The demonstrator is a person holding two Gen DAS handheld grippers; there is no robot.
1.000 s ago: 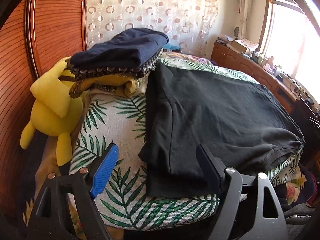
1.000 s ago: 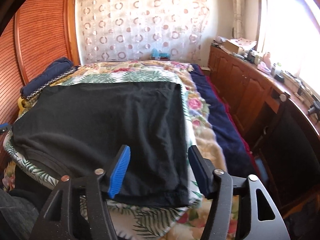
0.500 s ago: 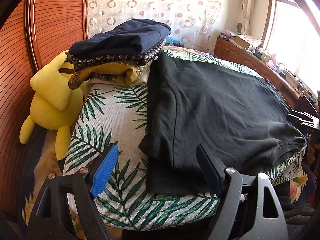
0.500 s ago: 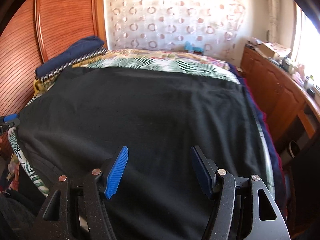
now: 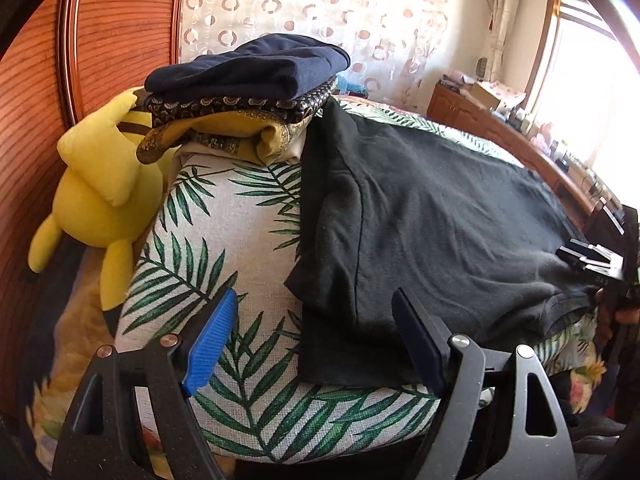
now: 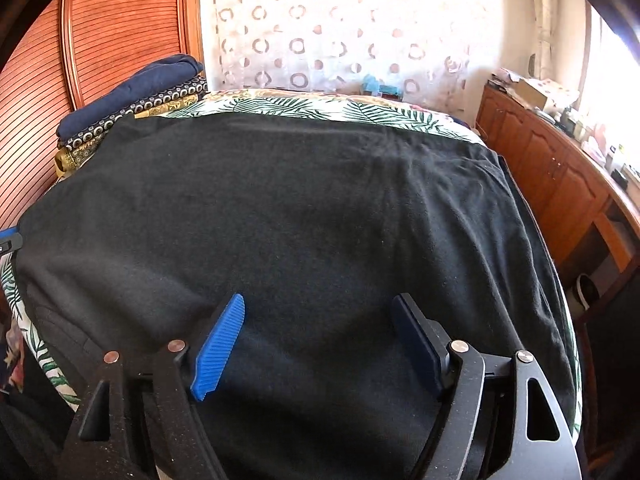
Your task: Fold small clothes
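Black cotton T-shirt [image 6: 320, 216] lies spread flat on a palm-leaf printed bed cover [image 5: 224, 224], its long axis running across the bed from side to side; in the left wrist view a short sleeve [image 5: 328, 240] and the side edge face the near corner, with the collar end toward the lower right. Right gripper [image 6: 318, 340] hovers over the middle of the dark cloth, its jaws opening wide with nothing pinched between them, though shirt fabric lies below the gap. Left gripper [image 5: 312, 340] sits at the bed's corner by the sleeve edge, its jaws closing slowly while still wide apart, pads clear of the cloth. Beyond the shirt's far left corner rests a stack of folded garments [image 5: 240, 92], navy on top, and a yellow plush toy [image 5: 100, 188] leans against the reddish wooden slatted wall [image 5: 36, 120]
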